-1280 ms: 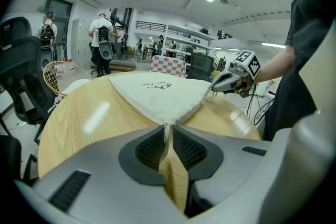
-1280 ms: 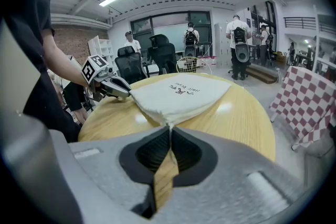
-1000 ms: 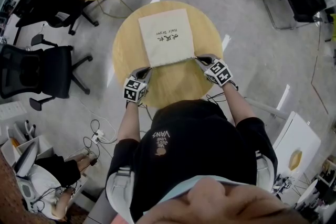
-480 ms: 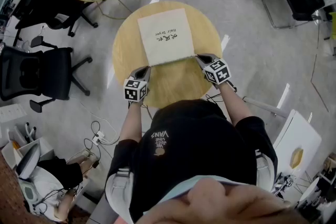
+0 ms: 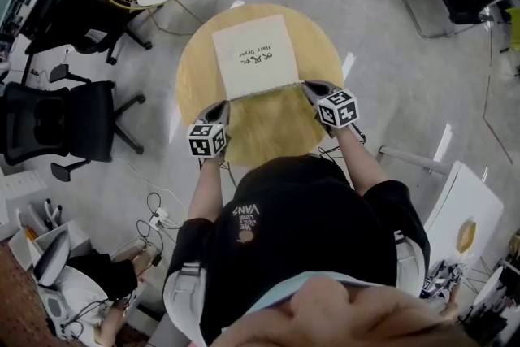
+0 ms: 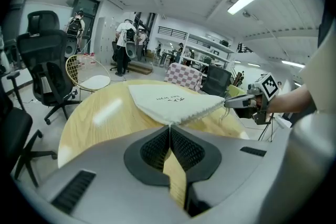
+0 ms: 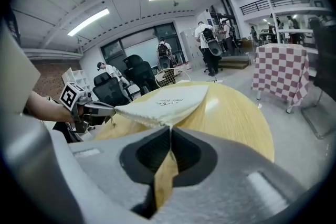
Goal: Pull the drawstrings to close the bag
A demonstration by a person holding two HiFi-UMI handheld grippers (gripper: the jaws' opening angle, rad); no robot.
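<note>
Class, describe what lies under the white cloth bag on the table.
The white cloth drawstring bag lies on the round pale wooden table. The patch of tabletop beneath it, and the bag's contents, are covered.

surface: round wooden table | on it: cream drawstring bag, print facing up

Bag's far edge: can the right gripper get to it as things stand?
Probably yes. The table holds only the bag, so nothing blocks the right gripper. But its jaws are shut on the bag's near right corner, so it would have to let go first.
</note>
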